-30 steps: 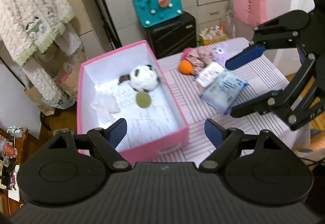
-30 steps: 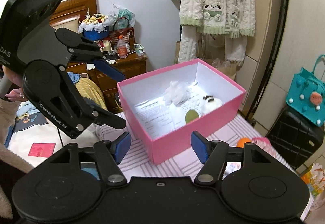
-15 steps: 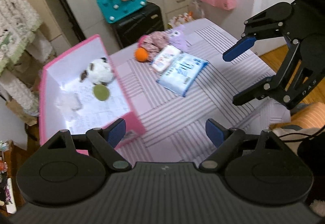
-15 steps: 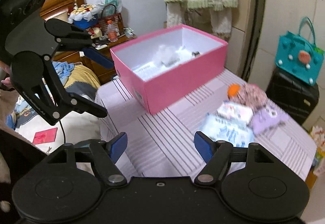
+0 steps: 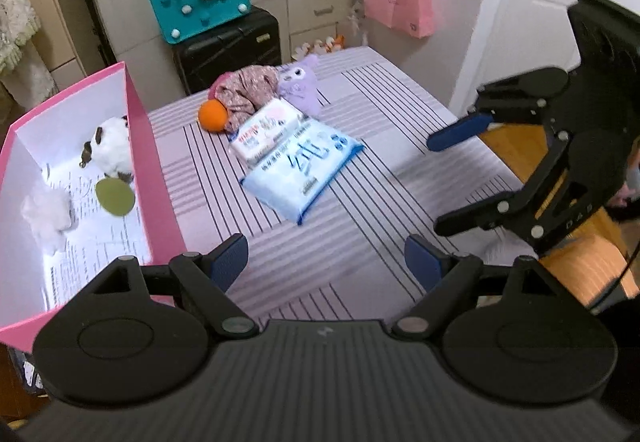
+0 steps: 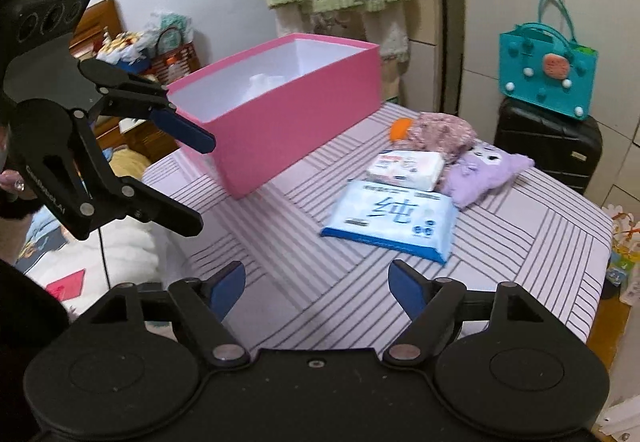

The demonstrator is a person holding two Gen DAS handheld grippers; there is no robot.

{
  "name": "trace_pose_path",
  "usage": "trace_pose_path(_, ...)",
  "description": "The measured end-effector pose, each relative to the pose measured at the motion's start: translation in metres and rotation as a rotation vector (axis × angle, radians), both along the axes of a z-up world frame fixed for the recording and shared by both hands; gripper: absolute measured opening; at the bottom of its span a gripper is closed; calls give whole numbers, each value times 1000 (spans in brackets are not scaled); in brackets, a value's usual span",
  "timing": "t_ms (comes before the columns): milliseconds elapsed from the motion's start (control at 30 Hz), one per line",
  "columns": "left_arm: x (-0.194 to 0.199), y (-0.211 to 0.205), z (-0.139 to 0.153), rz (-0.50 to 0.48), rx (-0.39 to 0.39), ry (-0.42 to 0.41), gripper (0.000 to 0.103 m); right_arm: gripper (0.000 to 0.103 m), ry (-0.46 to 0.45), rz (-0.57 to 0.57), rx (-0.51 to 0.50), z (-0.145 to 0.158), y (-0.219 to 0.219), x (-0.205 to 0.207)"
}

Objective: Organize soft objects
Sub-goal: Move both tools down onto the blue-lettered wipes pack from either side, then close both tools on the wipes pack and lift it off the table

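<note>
Currently: both tongs, left (image 5: 326, 262) and right (image 6: 316, 288), spread and empty. Blue wipes pack (image 6: 390, 217) flat on striped tabletop (image 6: 520, 242), ahead of right tongs, nearer them; long axis slanting toward pink box (image 6: 280, 113).

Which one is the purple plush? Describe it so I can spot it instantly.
Start at the pink box on the striped table, then look to the pile of loose items beside it. The purple plush lies at that pile's far end, touching the floral cloth; it is the only lilac, furry thing there.
</note>
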State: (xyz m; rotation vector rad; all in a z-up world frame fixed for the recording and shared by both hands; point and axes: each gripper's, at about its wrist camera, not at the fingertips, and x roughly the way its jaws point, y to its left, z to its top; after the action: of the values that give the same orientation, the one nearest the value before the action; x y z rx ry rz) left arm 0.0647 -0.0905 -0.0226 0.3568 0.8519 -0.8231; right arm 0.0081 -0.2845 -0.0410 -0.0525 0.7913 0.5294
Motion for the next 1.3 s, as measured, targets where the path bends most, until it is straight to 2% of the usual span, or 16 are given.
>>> trace_pose_path(200,33,-16,-30,82,-58,99,82,84,-74,-83,28,-29,-22,27)
trace_pose_path(333,54,-23,-50,166,-93,134,79,84,-80,-130,46,-46,-35,52)
trace_pose_path(433,67,-25,-61,231,-115,140,70,84,-50,-179,59,-56,-45,74)
trace_pose_path(500,76,-25,-69,280,-141,162,57,84,-20,-209,83,-60,-50,88)
trace_pose_path(600,87,-26,-83,337,-172,199,45,83,26,-226,135,-65,-53,103)
trace_pose_path(700,90,-27,-92,384,-179,207,38,80,37,-225,126,-69,-46,109)
trace_pose_path(767,91,-28,-97,418,-181,204,38,77,44,-223,108,-72,-41,109)
trace_pose_path(867,91,-28,-101,444,-195,203,38,65,67,-215,99,-80,-38,107)
trace_pose_path(1033,85,-36,-101,473,-179,172,42,61,45,-220,100,-82,-35,96)
trace_pose_path(1067,84,-38,-101,476,-172,162,45,57,44,-222,101,-82,-34,94)
trace_pose_path(1133,84,-41,-101,482,-178,159,50,51,52,-225,125,-82,-34,92)
trace_pose_path(1300,85,-45,-101,514,-185,155,50,38,63,-234,161,-84,-37,90)
